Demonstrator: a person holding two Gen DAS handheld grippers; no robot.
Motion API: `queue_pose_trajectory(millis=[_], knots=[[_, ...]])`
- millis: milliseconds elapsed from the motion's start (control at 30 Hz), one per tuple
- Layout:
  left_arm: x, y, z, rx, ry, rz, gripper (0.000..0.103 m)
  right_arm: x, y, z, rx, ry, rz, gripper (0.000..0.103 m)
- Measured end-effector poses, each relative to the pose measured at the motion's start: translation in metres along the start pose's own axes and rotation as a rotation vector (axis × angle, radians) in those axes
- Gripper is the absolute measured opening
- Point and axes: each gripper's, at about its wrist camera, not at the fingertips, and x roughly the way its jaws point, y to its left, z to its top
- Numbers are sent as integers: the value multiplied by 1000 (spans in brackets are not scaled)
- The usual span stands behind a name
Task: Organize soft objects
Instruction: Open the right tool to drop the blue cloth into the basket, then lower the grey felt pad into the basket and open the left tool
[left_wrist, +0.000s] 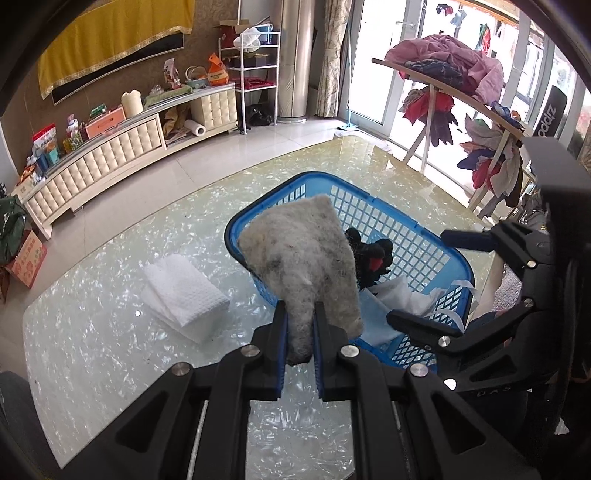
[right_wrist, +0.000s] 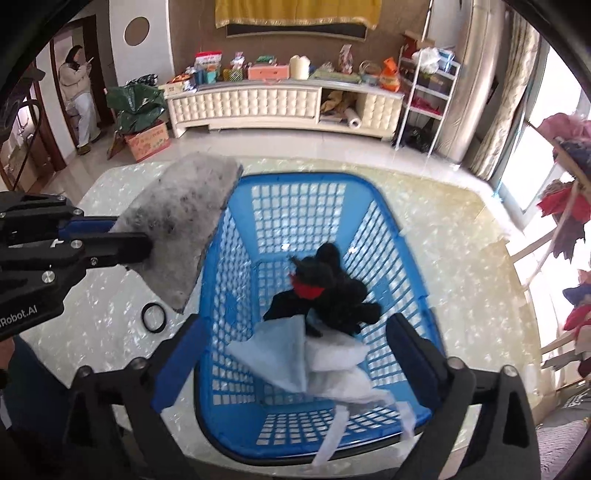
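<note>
Gripping a gray felt pad (left_wrist: 306, 258) between its 2 fingers, the left gripper (left_wrist: 300, 332) holds it over the near-left rim of a blue basket (right_wrist: 373, 192); right gripper (right_wrist: 295, 354), fingers spread apart, hovers above a black cloth (right_wrist: 328, 291) inside.

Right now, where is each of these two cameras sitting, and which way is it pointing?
Left wrist: on the left gripper, looking along its fingers, shut on a grey pad; right gripper shows at right.
Right wrist: on the open right gripper, looking down into the basket; left gripper shows at left.
Shared: pad, basket, black toy, table.
</note>
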Motion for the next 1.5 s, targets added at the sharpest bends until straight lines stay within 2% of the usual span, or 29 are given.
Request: queue_pose_trajectory(millis=[200,567,833,1233,1267,1367,1433,1500], knots=[[8,-2,11,29,-7,-28,10,2,-7,5,25,-39,-52,103],[61,-10,39,137,67,-44,11,24,-26,1,102,0,-66,103],[103,-13,46,171,132,-13,11,31,-28,-3,120,23,-32,103],[126,-19,47,211,186,4,14,37,-35,-4,135,48,-2,103],[127,-20,47,212,184,11,17,38,-36,-4,139,50,-2,103],[131,-18,48,206,191,30,43,38,-39,-4,148,55,-2,103],[131,-18,48,203,189,31,50,37,-37,-4,148,56,-4,103],[127,-19,48,199,180,22,71,36,-37,-4,142,57,-10,103]])
